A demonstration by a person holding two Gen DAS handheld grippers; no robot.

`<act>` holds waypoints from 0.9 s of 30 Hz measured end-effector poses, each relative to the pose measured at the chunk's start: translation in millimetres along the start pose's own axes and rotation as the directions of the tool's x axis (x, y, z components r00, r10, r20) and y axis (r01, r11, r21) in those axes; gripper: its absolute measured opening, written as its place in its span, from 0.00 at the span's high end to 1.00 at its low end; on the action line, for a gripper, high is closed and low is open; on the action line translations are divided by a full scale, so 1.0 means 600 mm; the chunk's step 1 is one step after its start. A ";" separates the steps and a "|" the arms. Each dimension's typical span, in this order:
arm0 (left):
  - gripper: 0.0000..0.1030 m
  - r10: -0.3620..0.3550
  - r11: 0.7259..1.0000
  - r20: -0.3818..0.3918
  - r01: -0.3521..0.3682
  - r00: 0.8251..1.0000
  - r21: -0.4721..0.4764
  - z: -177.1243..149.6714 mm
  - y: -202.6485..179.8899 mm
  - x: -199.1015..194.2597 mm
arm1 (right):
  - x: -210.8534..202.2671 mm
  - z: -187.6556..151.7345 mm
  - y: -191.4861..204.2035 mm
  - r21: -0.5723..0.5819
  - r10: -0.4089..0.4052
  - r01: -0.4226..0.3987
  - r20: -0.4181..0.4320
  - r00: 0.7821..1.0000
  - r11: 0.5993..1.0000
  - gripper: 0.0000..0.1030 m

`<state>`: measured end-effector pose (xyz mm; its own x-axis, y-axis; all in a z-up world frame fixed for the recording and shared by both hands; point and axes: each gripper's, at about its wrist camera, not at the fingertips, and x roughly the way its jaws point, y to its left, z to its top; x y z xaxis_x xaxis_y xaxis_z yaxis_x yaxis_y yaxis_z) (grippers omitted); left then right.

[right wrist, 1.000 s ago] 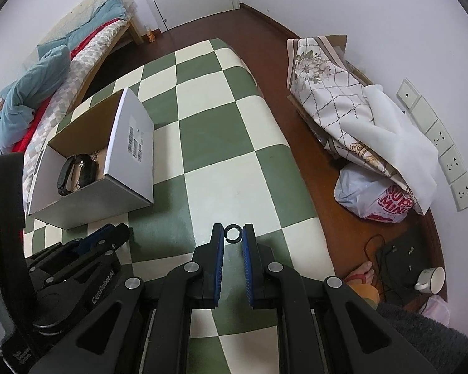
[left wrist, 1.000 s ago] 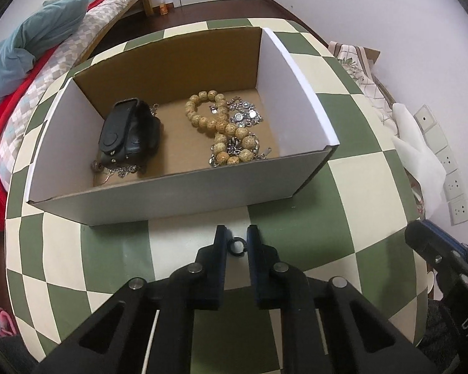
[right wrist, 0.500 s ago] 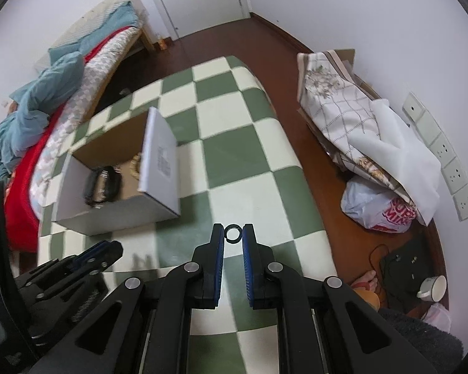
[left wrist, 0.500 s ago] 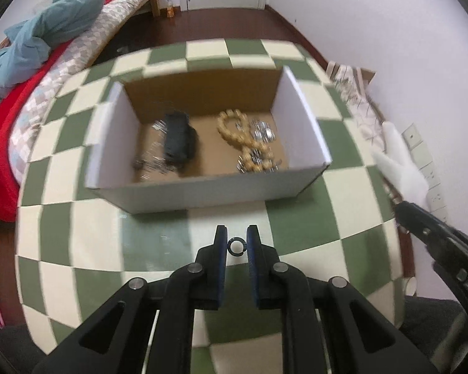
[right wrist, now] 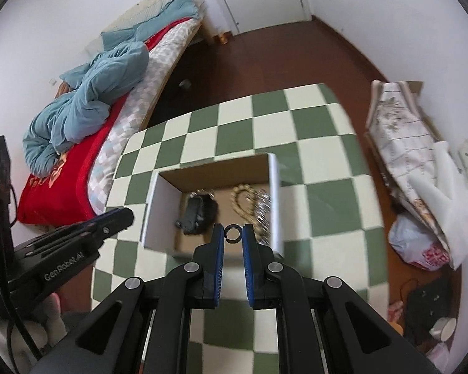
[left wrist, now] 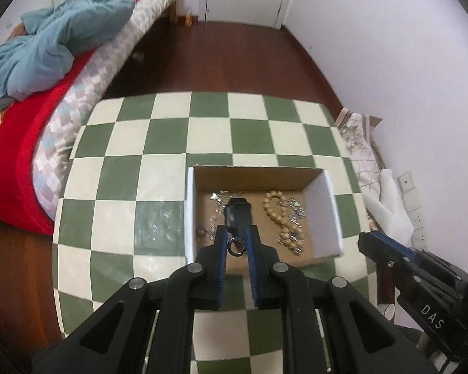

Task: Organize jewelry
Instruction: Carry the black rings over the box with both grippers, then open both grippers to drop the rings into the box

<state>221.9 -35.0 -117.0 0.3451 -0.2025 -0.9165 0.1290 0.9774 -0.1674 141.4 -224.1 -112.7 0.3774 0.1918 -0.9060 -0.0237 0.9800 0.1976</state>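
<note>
We hold one small dark metal ring in each gripper. The left gripper [left wrist: 236, 240] pinches its ring [left wrist: 236, 247] between the blue-lined fingertips, hanging over the near edge of the open white cardboard box [left wrist: 332, 215]. The right gripper [right wrist: 233, 233] is likewise clenched on a second small dark ring [right wrist: 233, 234], poised above the near part of the same box [right wrist: 158, 205].

The box sits toward the near right corner of the green-and-cream checkered table [left wrist: 159, 187]. Inside it, on the brown floor, already lie a black strap-like watch or band [left wrist: 237, 213], a thin silver chain [left wrist: 216, 210] along the left side, and a tan wooden bead bracelet [left wrist: 279, 215] tangled with silver charm pieces [left wrist: 296, 213] on the right.

We judge the task nearly finished: no loose jewelry shows on the visible part of the tabletop, and most pieces are gathered in the box. What seems left is to let both rings go inside the box, ideally over a bare patch of the floor so they do not bounce out.
</note>
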 end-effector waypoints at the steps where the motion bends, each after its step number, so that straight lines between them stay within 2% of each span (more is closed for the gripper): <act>1: 0.90 -0.013 1.000 -0.020 0.013 1.000 -0.013 0.007 0.006 0.010 | 0.014 0.009 0.002 -0.001 0.008 -0.008 -0.023 1.000 1.000 0.88; 6: 0.90 -0.049 0.998 -0.118 0.043 0.992 -0.055 0.045 0.029 0.064 | 0.093 0.049 -0.002 0.050 0.080 -0.074 -0.138 0.987 0.996 0.88; 10: 0.90 -0.058 0.996 -0.159 0.047 0.986 -0.077 0.062 0.036 0.082 | 0.139 0.064 -0.005 0.079 0.111 -0.097 -0.207 0.972 0.992 0.88; 12: 0.86 -0.056 0.995 -0.156 0.042 0.986 -0.088 0.066 0.039 0.084 | 0.157 0.068 -0.004 0.090 0.130 -0.111 -0.246 0.960 0.990 0.87; 13: 0.81 -0.046 0.996 -0.151 0.033 0.987 -0.088 0.069 0.040 0.083 | 0.162 0.070 -0.006 0.103 0.130 -0.107 -0.253 0.959 0.989 0.87; 14: 0.67 -0.024 0.996 -0.142 0.012 0.990 -0.086 0.072 0.043 0.081 | 0.167 0.071 -0.008 0.112 0.130 -0.103 -0.259 0.957 0.988 0.86; 15: 0.43 -0.014 0.996 -0.131 0.002 0.991 -0.086 0.073 0.044 0.079 | 0.169 0.072 -0.009 0.113 0.121 -0.094 -0.263 0.957 0.989 0.83; 17: 0.18 0.006 0.996 -0.099 -0.015 0.995 -0.090 0.074 0.049 0.070 | 0.166 0.074 -0.013 0.116 0.099 -0.072 -0.251 0.963 0.991 0.56; 19: 0.17 0.041 0.996 -0.071 -0.047 0.997 -0.080 0.075 0.052 0.061 | 0.162 0.075 -0.014 0.110 0.076 -0.050 -0.244 0.967 0.993 0.46; 20: 0.12 0.061 0.995 -0.069 -0.066 0.996 -0.073 0.076 0.053 0.059 | 0.154 0.077 -0.012 0.087 0.033 -0.013 -0.233 0.972 0.996 0.40; 21: 0.02 0.095 0.993 -0.065 -0.099 0.993 -0.060 0.075 0.054 0.056 | 0.149 0.077 -0.013 0.084 0.024 -0.005 -0.227 0.974 0.996 0.36; 22: 0.00 0.124 0.991 -0.058 -0.127 0.991 -0.050 0.074 0.055 0.054 | 0.145 0.078 -0.015 0.081 0.008 0.010 -0.224 0.974 0.997 0.27; 23: 0.00 0.155 0.987 -0.048 -0.157 0.987 -0.040 0.071 0.056 0.052 | 0.138 0.079 -0.013 0.056 -0.048 0.061 -0.221 0.974 0.997 0.17; 25: 0.00 0.210 0.977 -0.036 -0.211 0.977 -0.027 0.063 0.059 0.048 | 0.130 0.079 -0.009 -0.002 -0.149 0.152 -0.216 0.965 0.988 0.05; 27: 0.00 0.244 0.969 -0.034 -0.245 0.969 -0.024 0.051 0.064 0.048 | 0.129 0.074 -0.004 -0.056 -0.238 0.232 -0.227 0.944 0.971 0.02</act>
<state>265.4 -5.3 -138.6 0.3341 0.0447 -0.9415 0.0179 0.9984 0.0538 212.0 -213.7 -166.6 0.1519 -0.0405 -0.9876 0.0121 0.9992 -0.0391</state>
